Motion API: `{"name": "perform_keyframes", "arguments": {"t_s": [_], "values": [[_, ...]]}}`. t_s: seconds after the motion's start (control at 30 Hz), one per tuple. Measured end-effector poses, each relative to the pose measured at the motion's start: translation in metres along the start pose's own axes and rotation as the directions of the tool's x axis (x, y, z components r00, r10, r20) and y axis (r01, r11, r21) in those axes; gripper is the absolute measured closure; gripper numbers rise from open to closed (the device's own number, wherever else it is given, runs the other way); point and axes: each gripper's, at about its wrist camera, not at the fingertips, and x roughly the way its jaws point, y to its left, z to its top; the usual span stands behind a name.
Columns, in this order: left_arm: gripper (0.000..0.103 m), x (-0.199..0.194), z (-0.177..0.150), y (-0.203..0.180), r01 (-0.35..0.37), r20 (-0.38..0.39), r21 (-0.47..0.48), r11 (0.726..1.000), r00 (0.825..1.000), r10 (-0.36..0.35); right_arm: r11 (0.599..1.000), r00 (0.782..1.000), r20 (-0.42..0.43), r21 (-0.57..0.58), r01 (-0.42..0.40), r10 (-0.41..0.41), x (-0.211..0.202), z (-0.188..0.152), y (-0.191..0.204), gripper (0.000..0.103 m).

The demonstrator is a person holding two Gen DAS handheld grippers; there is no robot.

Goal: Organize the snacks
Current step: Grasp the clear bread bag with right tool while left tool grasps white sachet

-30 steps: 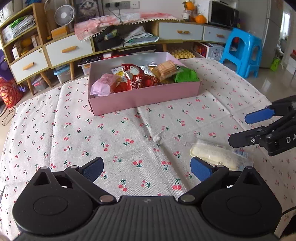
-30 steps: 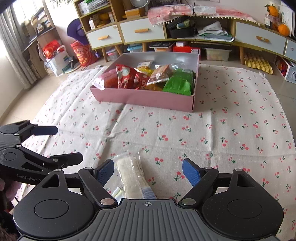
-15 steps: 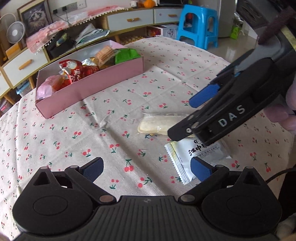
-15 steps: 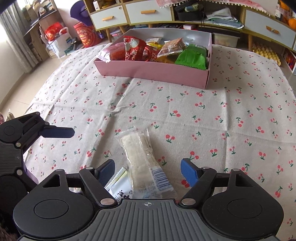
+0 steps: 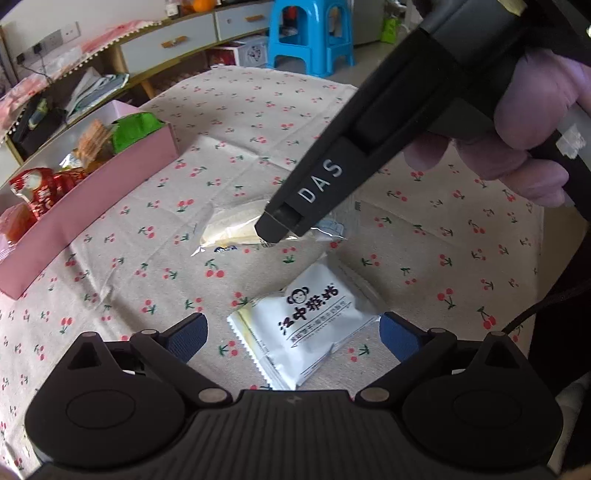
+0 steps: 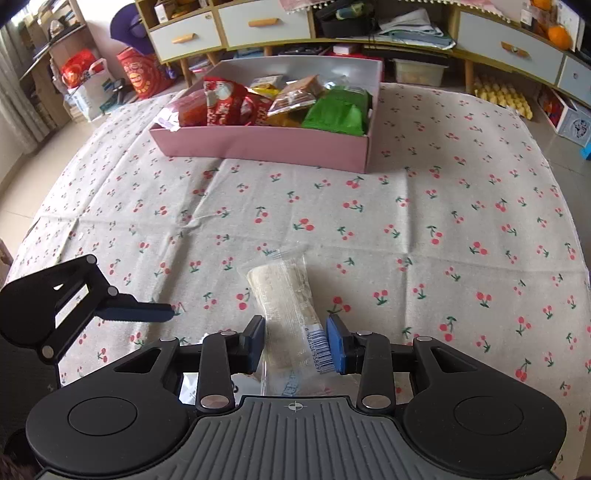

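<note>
A clear-wrapped pale roll snack (image 6: 284,295) lies on the cherry-print cloth; my right gripper (image 6: 295,345) is shut on its near end. In the left wrist view the same snack (image 5: 236,225) shows under the right gripper's black body (image 5: 317,184). A white packet with black Chinese print (image 5: 310,321) lies flat between the wide-open fingers of my left gripper (image 5: 291,338). The pink box (image 6: 258,142) holding several snacks stands further back and also shows in the left wrist view (image 5: 85,206).
My left gripper's finger (image 6: 136,312) shows at the left of the right wrist view. Low cabinets with drawers (image 6: 266,22) stand behind the table. A blue stool (image 5: 310,33) stands past the table's far edge.
The right gripper closed from wide open onto the clear-wrapped roll. The left gripper swung right and came down over the white packet, staying open.
</note>
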Motion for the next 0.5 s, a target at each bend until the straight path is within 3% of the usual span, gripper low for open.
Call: {"name": "perform_keyframes", "arguments": {"t_s": [0.17, 0.3, 0.5], "values": [[0.005, 0.01, 0.003, -0.011, 0.009, -0.025, 0.076, 0.997, 1.0, -0.007, 1.0, 1.0, -0.003, 0.021, 0.018, -0.018, -0.004, -0.002, -0.011, 0.068], [0.009, 0.014, 0.007, -0.004, -0.022, -0.026, 0.018, 1.0, 0.999, 0.023, 0.998, 1.0, 0.003, 0.057, 0.03, -0.031, -0.006, 0.001, -0.02, 0.068], [0.017, 0.011, 0.007, 0.019, -0.151, -0.025, -0.116, 0.982, 0.988, 0.149, 0.99, 0.997, 0.018, 0.127, 0.066, -0.069, -0.007, 0.005, -0.034, 0.069]]}}
